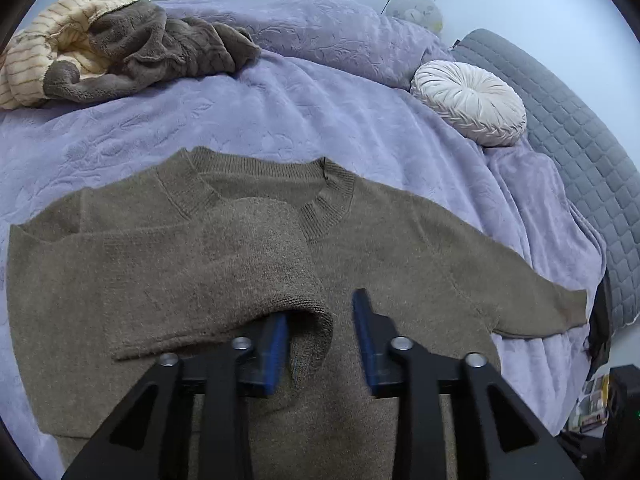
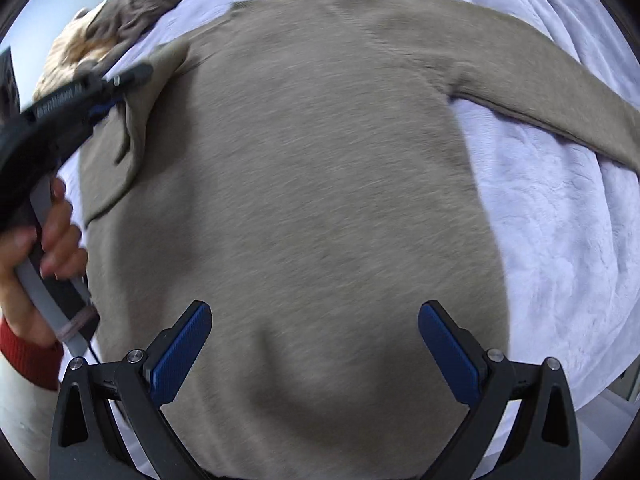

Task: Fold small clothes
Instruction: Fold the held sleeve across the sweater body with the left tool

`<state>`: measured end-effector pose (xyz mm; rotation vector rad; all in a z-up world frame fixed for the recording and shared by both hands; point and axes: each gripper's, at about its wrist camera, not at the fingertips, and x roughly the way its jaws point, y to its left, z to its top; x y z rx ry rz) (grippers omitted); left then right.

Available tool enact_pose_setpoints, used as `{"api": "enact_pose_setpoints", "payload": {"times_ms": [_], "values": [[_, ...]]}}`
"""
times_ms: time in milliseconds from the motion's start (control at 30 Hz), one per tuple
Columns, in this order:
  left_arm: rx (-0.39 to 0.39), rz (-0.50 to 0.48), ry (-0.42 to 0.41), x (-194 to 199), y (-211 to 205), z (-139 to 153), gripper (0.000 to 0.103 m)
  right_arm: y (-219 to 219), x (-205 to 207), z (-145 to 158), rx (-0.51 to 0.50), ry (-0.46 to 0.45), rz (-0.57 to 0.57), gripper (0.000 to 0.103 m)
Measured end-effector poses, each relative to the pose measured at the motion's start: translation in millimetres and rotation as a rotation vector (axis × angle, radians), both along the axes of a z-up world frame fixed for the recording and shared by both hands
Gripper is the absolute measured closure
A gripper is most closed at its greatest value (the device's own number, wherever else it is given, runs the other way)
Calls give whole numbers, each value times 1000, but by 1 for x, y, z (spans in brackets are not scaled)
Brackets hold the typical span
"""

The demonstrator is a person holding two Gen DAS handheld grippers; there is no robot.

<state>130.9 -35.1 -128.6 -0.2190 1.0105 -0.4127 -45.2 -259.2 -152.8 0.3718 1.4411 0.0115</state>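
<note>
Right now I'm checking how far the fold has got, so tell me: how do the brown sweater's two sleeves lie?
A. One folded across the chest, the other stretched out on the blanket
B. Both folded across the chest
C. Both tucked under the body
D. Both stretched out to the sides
A: on the sweater, one sleeve lies across the chest, while the other sleeve stretches out over the purple blanket.

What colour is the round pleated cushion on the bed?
The round cushion is off-white, a pale cream; it shows only in the left wrist view.
</note>
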Motion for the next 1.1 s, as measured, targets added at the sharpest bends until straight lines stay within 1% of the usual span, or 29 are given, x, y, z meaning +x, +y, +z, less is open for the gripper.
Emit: {"api": "enact_pose_setpoints", "payload": {"times_ms": [33, 67, 133, 167, 233, 300, 367, 433, 500, 533, 567, 633, 667, 700, 733, 767, 800, 833, 867, 900, 933, 967, 1000, 1033, 1067, 1100], "values": [[12, 17, -15, -5, 0, 0, 33, -7, 5, -1, 10, -11, -11, 0], [20, 28, -32, -9, 0, 2, 31, -11, 9, -1, 22, -24, -19, 0], [19, 13, -34, -17, 6, 7, 31, -19, 19, 0, 57, -72, -32, 0], [16, 7, -32, -21, 12, 9, 31, -20, 26, 1, 64, -93, -31, 0], [28, 23, -56, -30, 30, 16, 31, -17, 41, 5, 64, -141, -12, 0], [55, 64, -79, -34, 59, 22, 31, -5, 58, 11, 58, -200, 32, 0], [87, 137, -73, -31, 92, 23, 31, 17, 73, 16, 18, -237, 115, 0], [116, 222, -34, -23, 130, 14, 31, 55, 95, 26, -85, -308, 258, 0], [150, 294, 27, -14, 160, 0, 31, 92, 113, 34, -180, -405, 388, 0], [143, 319, 57, -9, 176, -9, 31, 111, 122, 36, -225, -448, 455, 0], [134, 332, 88, -5, 187, -17, 31, 122, 124, 36, -267, -479, 503, 0], [109, 350, 155, 2, 201, -36, 31, 165, 141, 31, -429, -569, 645, 1], [84, 350, 183, 5, 205, -44, 31, 169, 135, 25, -485, -588, 684, 1], [66, 353, 192, 5, 207, -50, 31, 185, 147, 14, -576, -599, 739, 3], [54, 352, 190, 7, 207, -52, 31, 194, 154, 3, -639, -595, 783, 6], [46, 343, 185, 10, 206, -52, 30, 197, 154, -7, -681, -577, 823, 18], [39, 335, 180, 14, 204, -53, 31, 199, 159, -16, -697, -551, 862, 44], [30, 331, 177, 16, 202, -52, 31, 198, 159, -20, -671, -534, 883, 63], [16, 326, 177, 19, 200, -52, 30, 192, 163, -18, -636, -525, 874, 86], [6, 321, 178, 22, 197, -51, 30, 182, 164, -11, -613, -536, 823, 86], [1, 316, 179, 26, 196, -51, 30, 165, 171, -1, -554, -553, 727, 86], [3, 313, 178, 29, 192, -49, 31, 144, 176, 9, -465, -556, 630, 86], [7, 307, 178, 32, 189, -49, 30, 117, 182, 17, -336, -552, 506, 86], [9, 302, 179, 34, 186, -48, 30, 77, 186, 22, -192, -537, 326, 86], [10, 297, 180, 36, 184, -49, 31, 48, 186, 16, -104, -509, 198, 85], [13, 292, 182, 38, 182, -49, 31, 25, 186, 9, -41, -475, 102, 84]]}}
